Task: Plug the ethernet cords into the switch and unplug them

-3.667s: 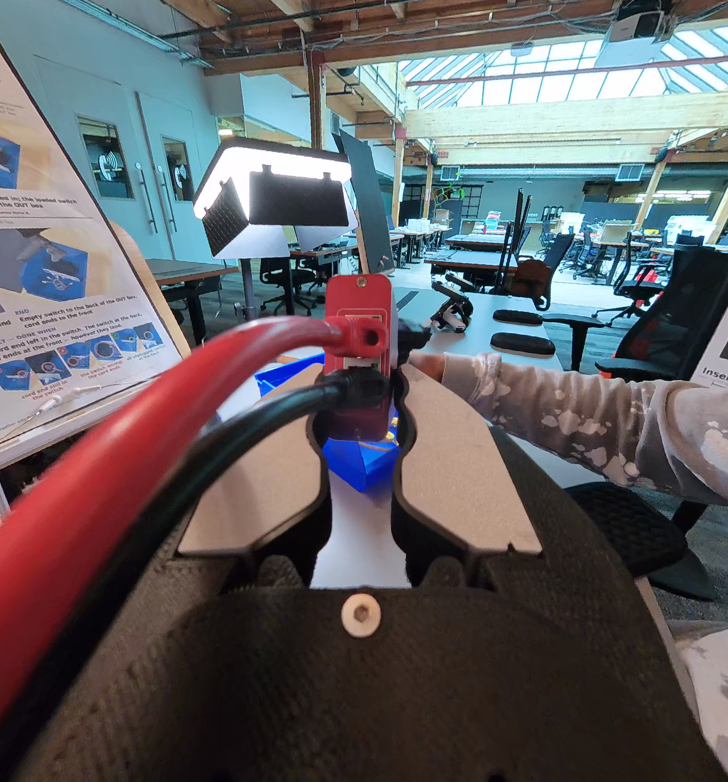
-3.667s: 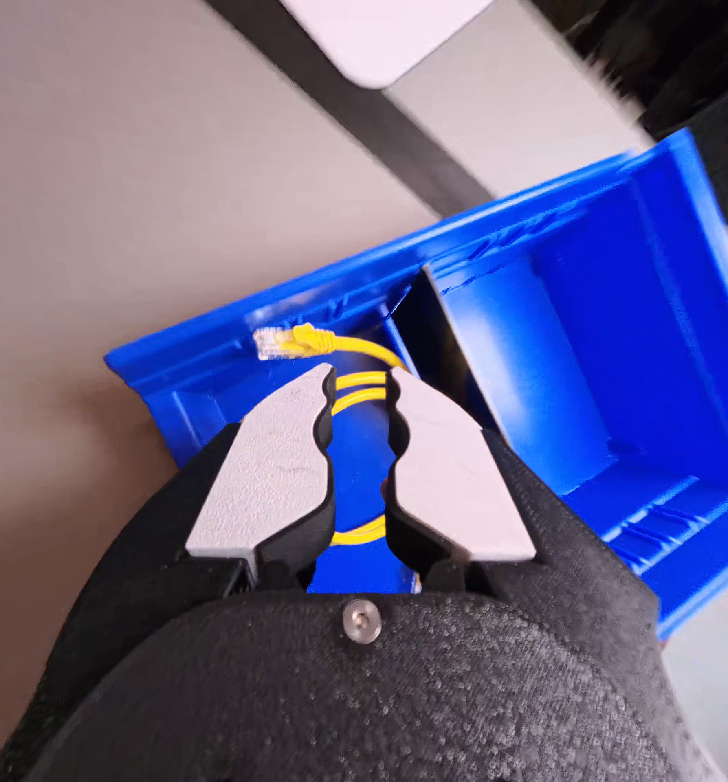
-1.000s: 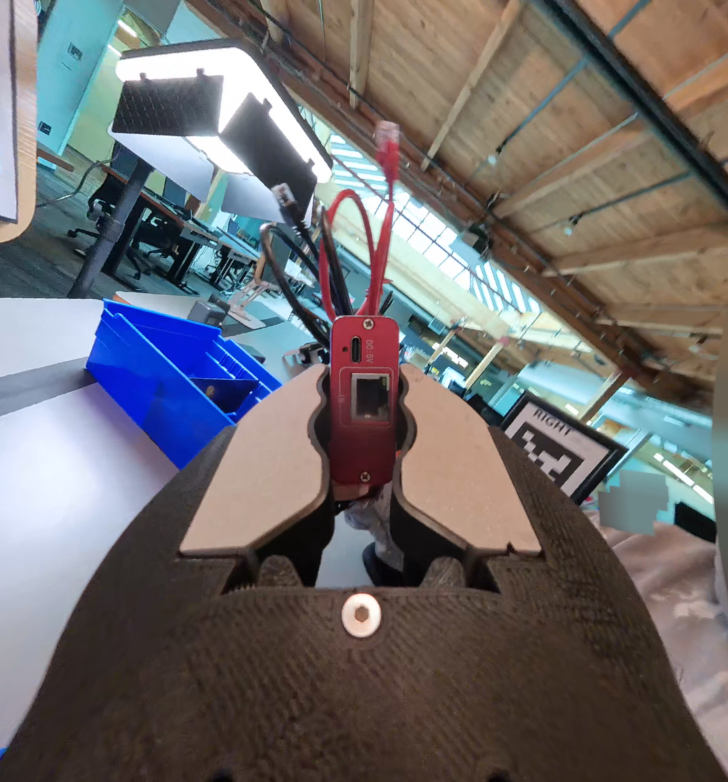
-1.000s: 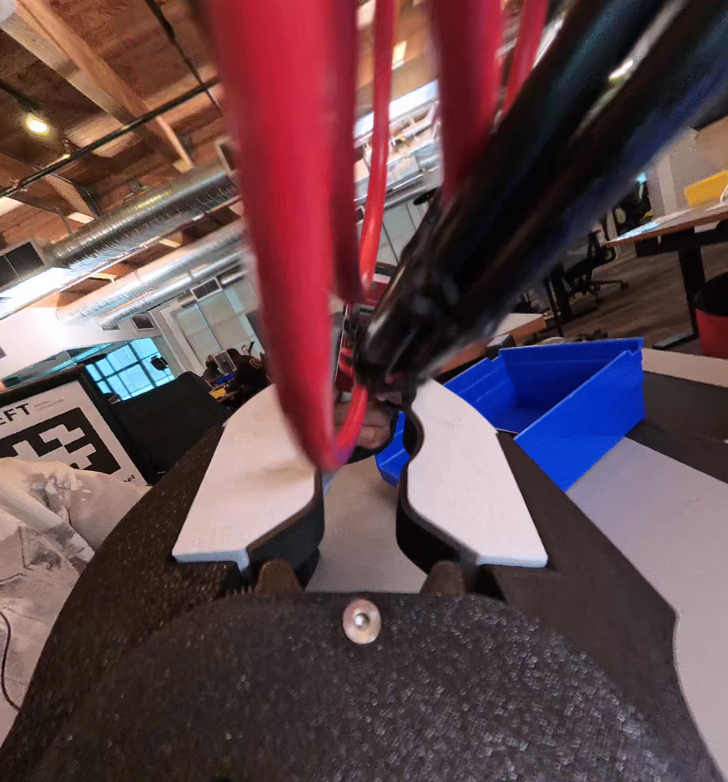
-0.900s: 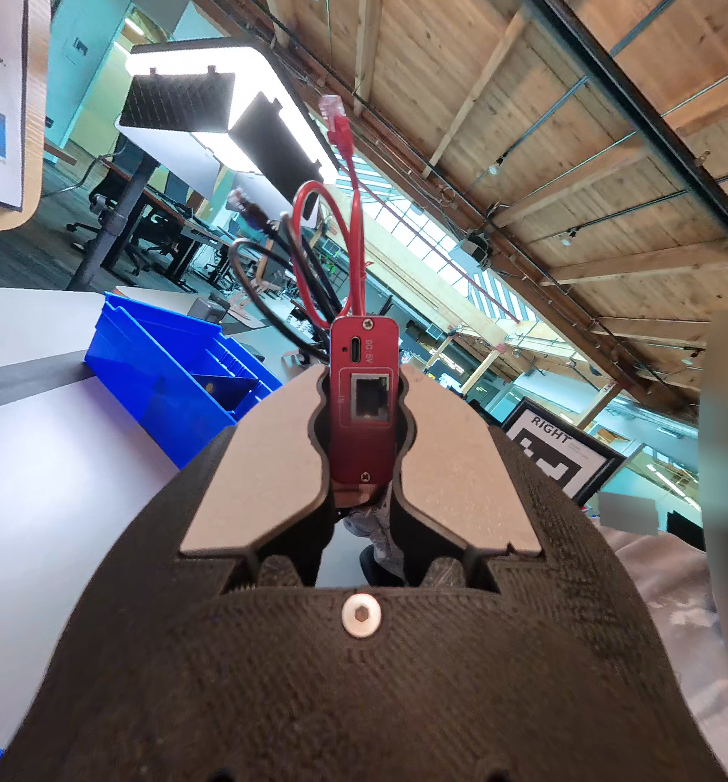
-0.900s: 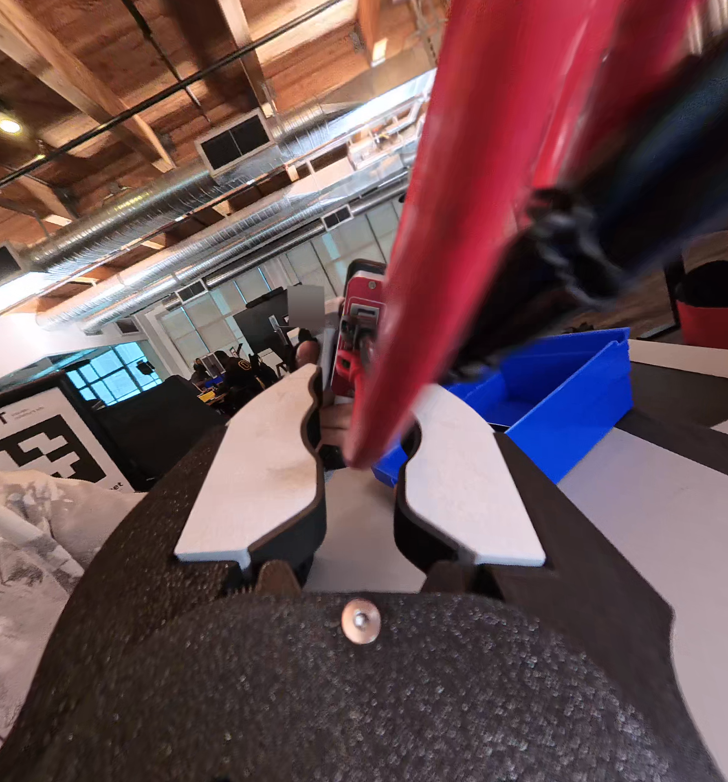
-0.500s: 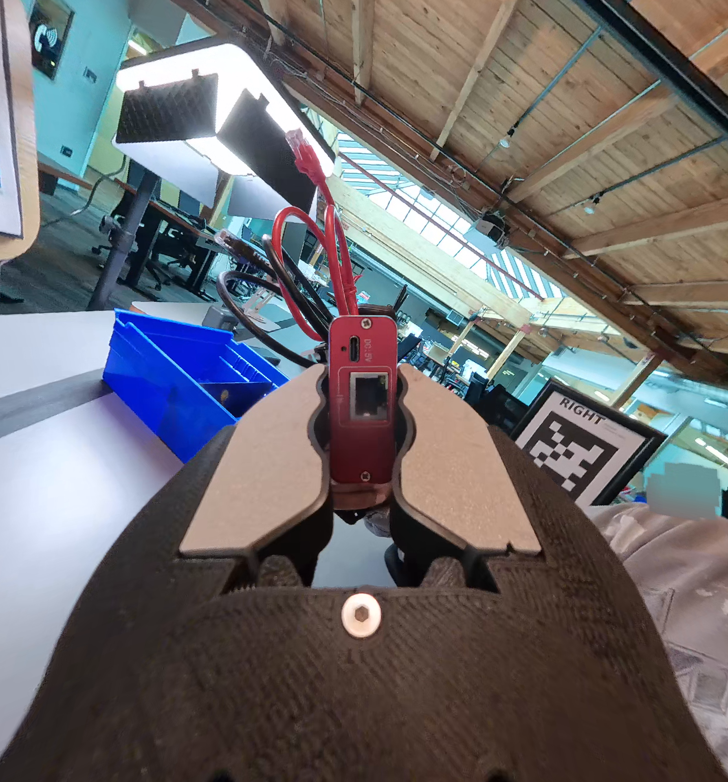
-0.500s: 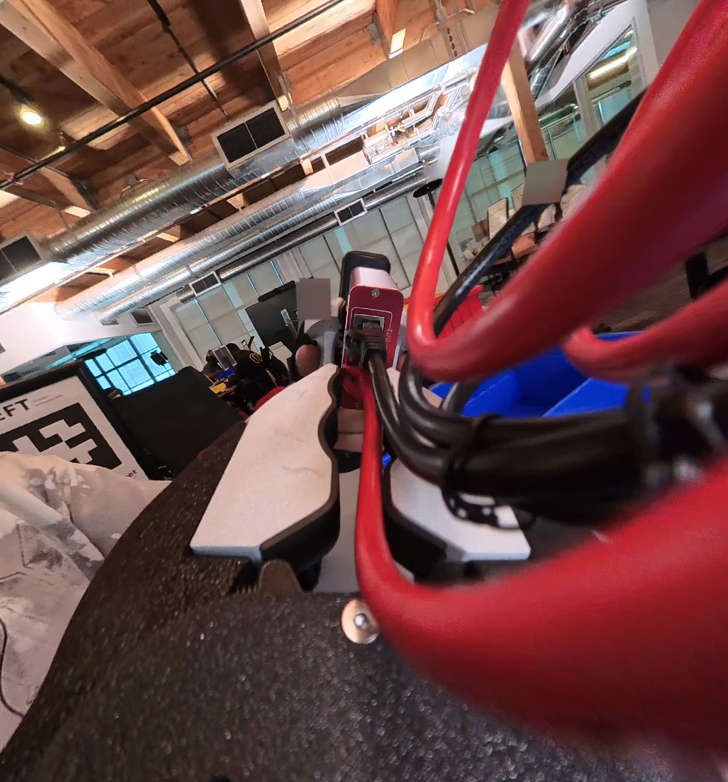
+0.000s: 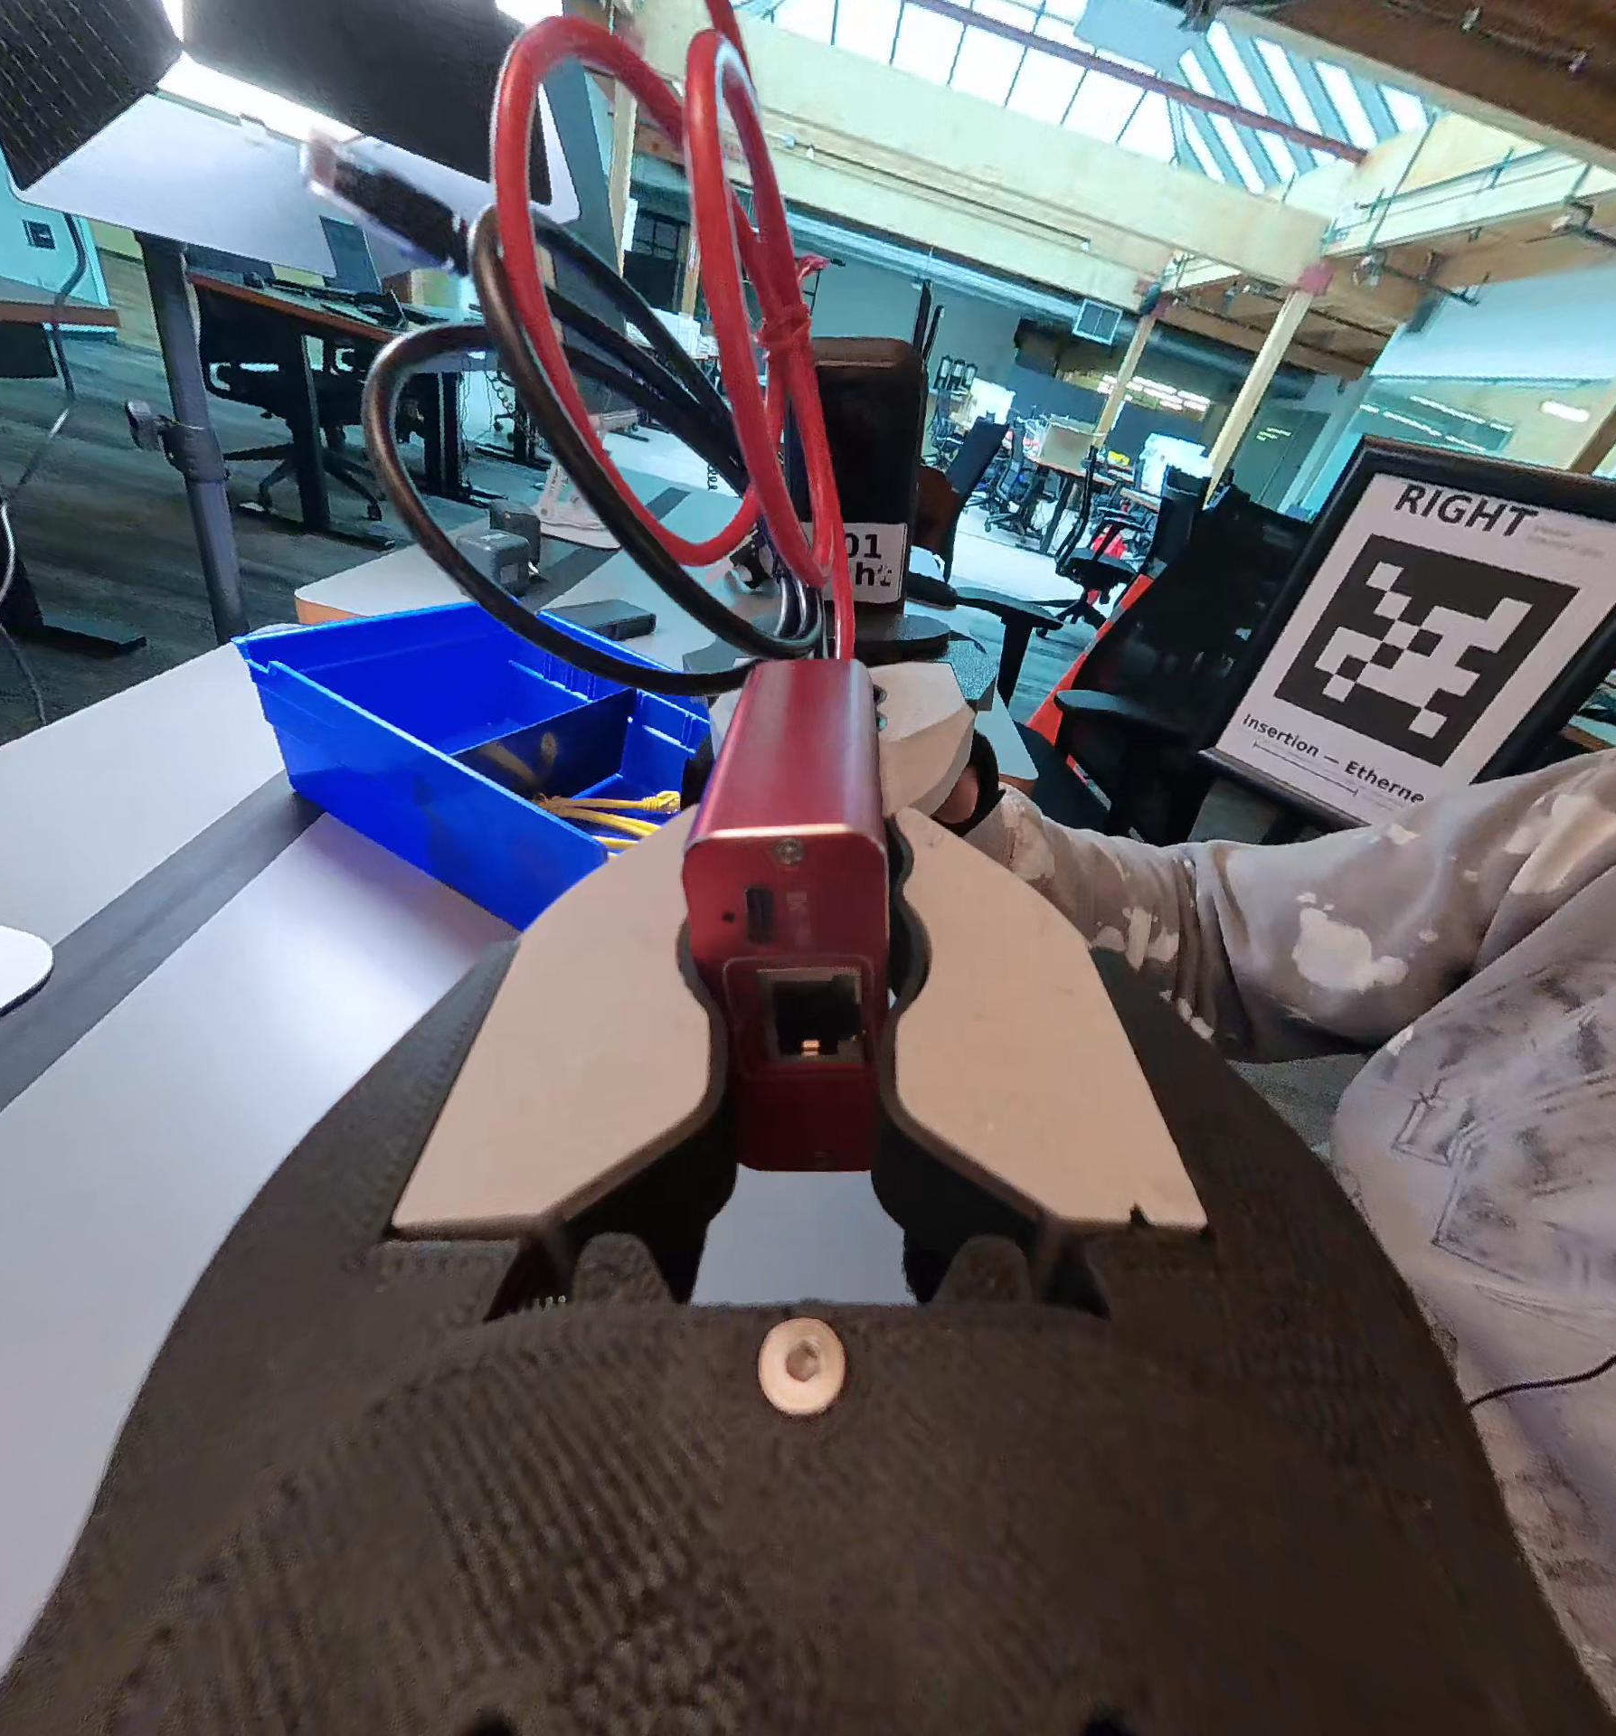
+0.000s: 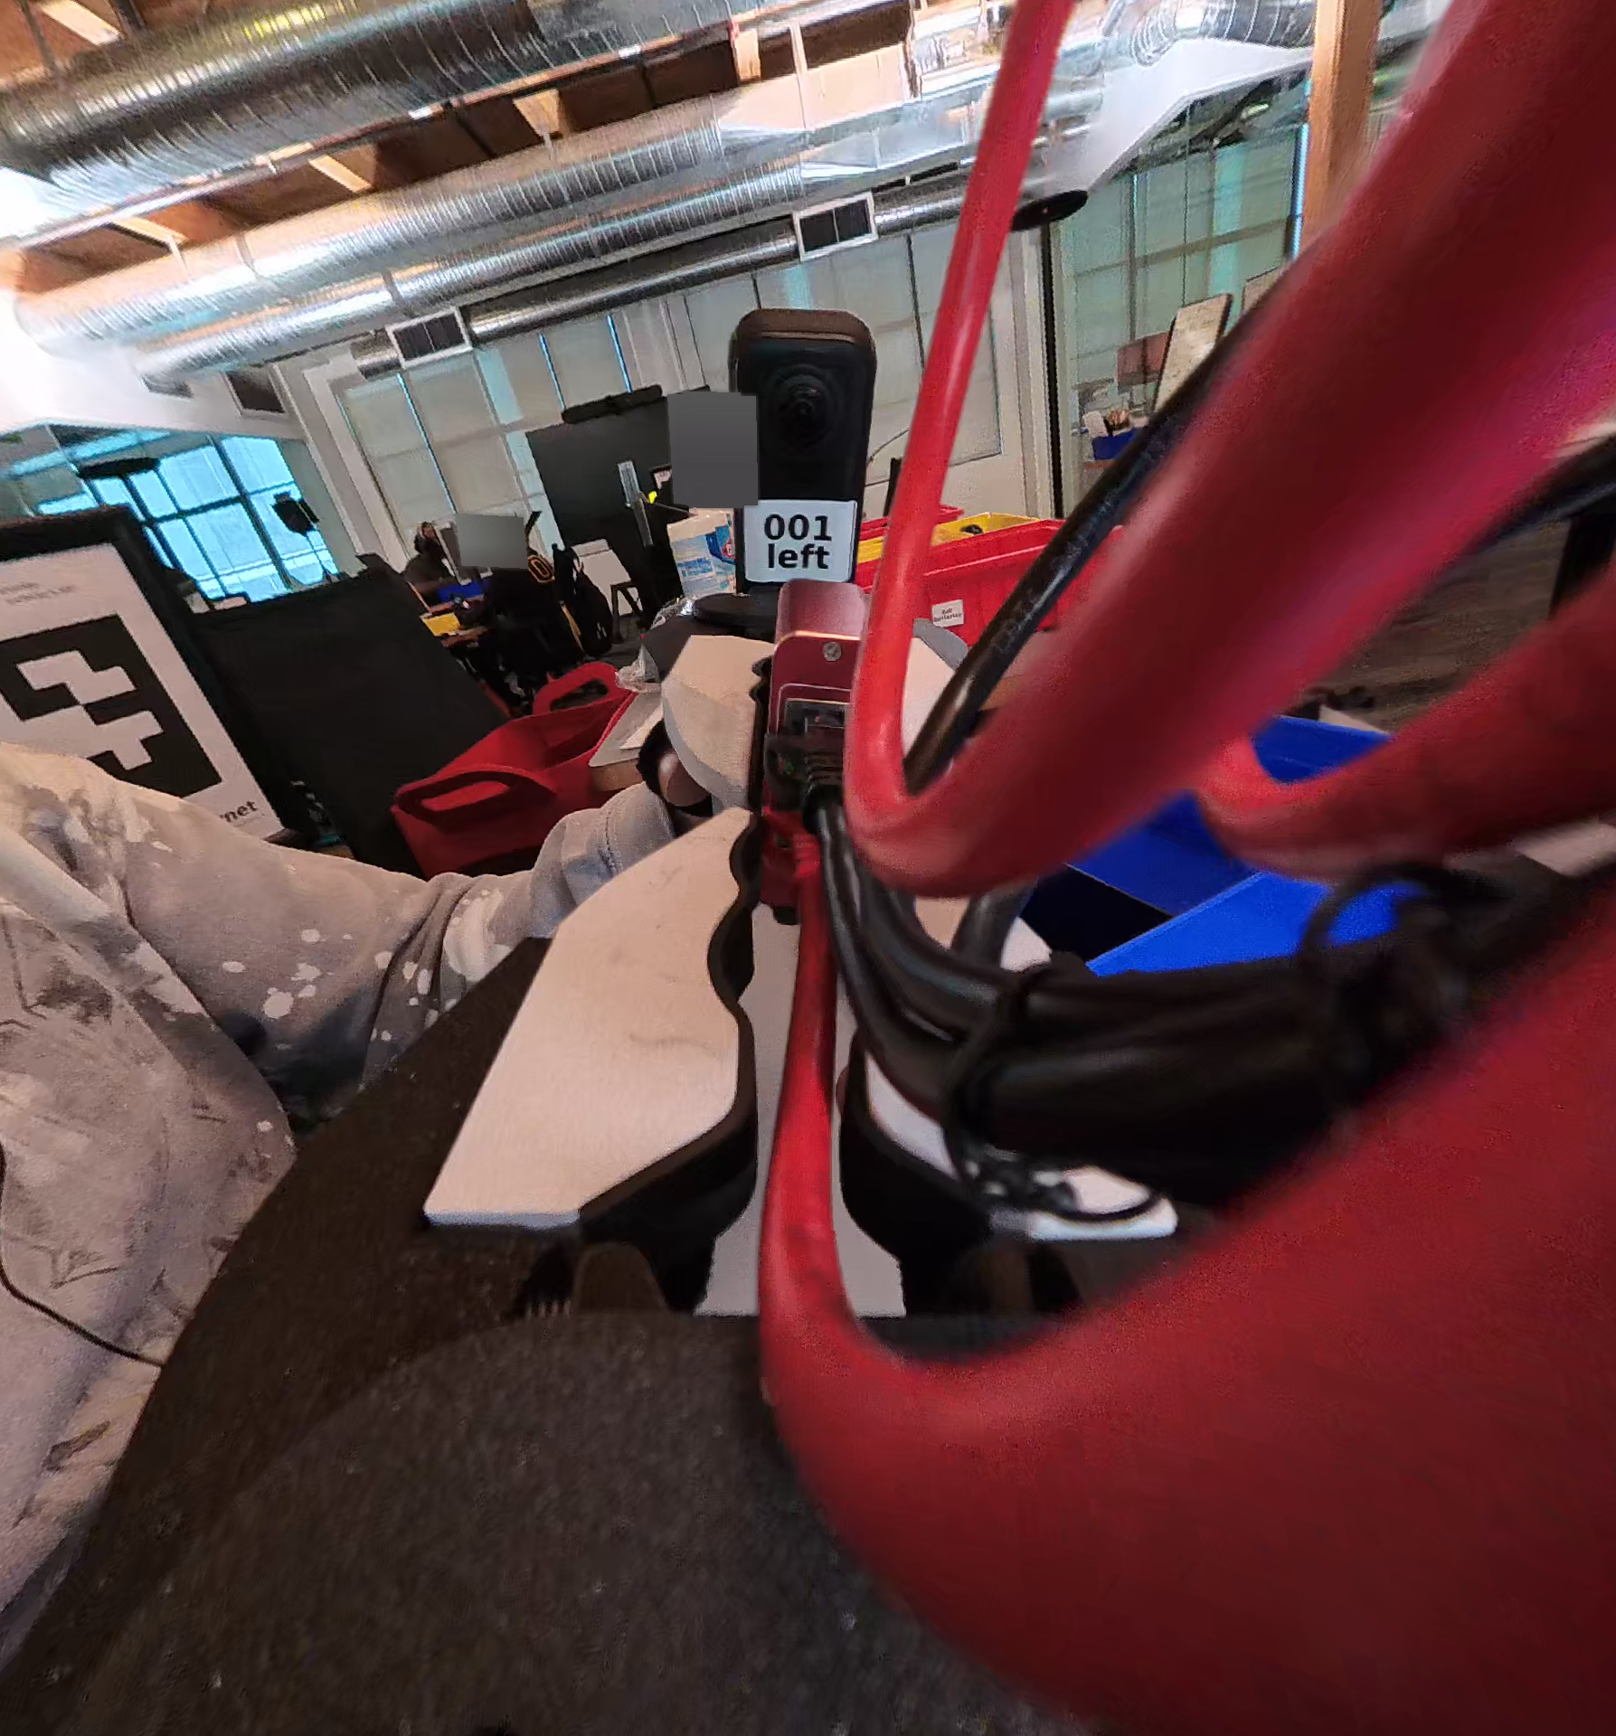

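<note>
My left gripper (image 9: 799,836) is shut on the red switch (image 9: 799,902) and holds it above the table, its empty port facing the camera. A red cord (image 9: 785,329) and a black cord (image 9: 381,197) loop up from its far end. In the right wrist view the switch (image 10: 813,639) shows with the black cord (image 10: 1161,1061) plugged in. My right gripper (image 10: 790,836) sits at that end, its fingers (image 10: 635,1033) narrowed around the red cord (image 10: 1349,1409) by its plug. Its other finger is mostly hidden by cords.
A blue bin (image 9: 409,751) stands on the grey table (image 9: 174,986) at the left, with a yellow cord (image 9: 616,808) inside; it also shows in the right wrist view (image 10: 1208,921). A framed marker sign (image 9: 1424,639) stands at the right. A person's sleeve (image 9: 1255,939) reaches across.
The left gripper has tipped downward with the switch, so the table and bin now show. The right gripper has moved up to the switch's cord end and its fingers have narrowed on the red cord.
</note>
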{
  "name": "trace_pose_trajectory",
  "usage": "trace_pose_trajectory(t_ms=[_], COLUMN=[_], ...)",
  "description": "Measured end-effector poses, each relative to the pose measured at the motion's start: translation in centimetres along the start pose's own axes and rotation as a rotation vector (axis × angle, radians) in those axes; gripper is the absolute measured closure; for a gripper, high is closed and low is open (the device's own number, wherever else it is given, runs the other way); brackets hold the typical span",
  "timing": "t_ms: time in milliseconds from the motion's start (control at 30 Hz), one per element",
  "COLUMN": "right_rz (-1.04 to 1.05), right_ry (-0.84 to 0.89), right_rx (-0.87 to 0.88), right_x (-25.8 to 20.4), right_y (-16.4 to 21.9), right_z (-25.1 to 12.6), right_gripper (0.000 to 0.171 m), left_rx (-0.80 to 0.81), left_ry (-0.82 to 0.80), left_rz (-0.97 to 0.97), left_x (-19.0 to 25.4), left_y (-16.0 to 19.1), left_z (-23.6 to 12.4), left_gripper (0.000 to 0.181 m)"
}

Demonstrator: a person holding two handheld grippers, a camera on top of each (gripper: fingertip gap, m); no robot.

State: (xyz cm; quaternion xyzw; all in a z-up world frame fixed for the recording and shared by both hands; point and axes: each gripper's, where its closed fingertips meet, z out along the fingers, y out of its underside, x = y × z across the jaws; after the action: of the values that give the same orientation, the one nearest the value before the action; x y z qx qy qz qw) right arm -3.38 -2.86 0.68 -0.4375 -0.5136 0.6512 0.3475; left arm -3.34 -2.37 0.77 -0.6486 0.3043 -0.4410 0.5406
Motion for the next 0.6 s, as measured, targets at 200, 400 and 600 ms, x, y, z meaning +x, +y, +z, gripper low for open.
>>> trace_pose_trajectory(t_ms=[200,400,600], right_rz=[0.007,-0.012,-0.012], right_ry=[-0.03,-0.045,-0.079], right_rx=[-0.016,-0.013,-0.008], right_x=[-0.38,-0.62,-1.04], right_y=[0.16,0.28,0.35], right_z=[-0.16,-0.21,-0.28], right_gripper=[0.156,0.156,0.157], left_rx=[-0.031,-0.049,-0.058], left_ry=[0.01,0.015,0.029], left_rz=[-0.009,-0.013,-0.01], left_x=[0.34,0.54,0.95], left_y=[0.18,0.29,0.27], left_z=[0.12,0.15,0.16], left_gripper=[0.151,0.151,0.151])
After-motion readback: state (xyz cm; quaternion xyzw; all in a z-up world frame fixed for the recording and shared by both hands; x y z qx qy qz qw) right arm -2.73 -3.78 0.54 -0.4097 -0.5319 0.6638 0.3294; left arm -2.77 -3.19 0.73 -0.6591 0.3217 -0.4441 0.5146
